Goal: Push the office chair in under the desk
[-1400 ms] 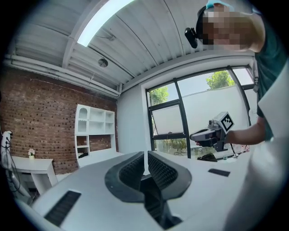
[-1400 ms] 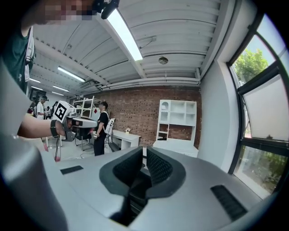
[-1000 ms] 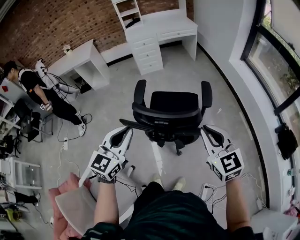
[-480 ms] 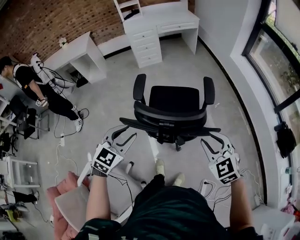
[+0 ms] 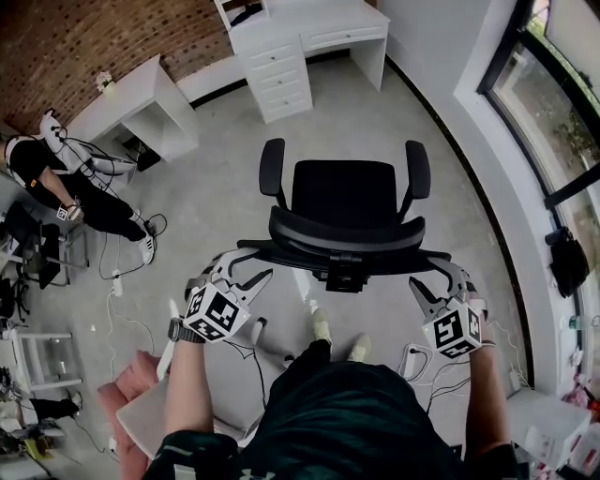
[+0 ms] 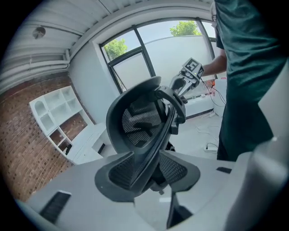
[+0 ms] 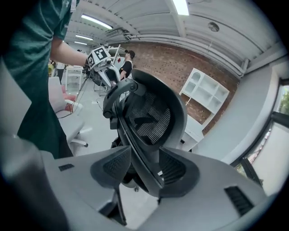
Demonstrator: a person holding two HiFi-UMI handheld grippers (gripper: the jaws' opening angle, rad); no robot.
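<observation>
The office chair (image 5: 342,202) is seen on the grey floor (image 5: 216,187), well apart from the white counter (image 5: 309,19) at 12 o'clock beside the brick wall (image 5: 75,47), its backrest rim (image 6: 151,151) flanked, unpinched, by the spread left tool (image 5: 246,268) and right tool (image 5: 433,277), whose jaws have just been opening.

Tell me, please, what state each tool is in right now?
Left tool: open, jaws have just been opening, with the chair backrest edge between them.
Right tool: open, jaws have just been opening, with the same backrest's other edge between them.
</observation>
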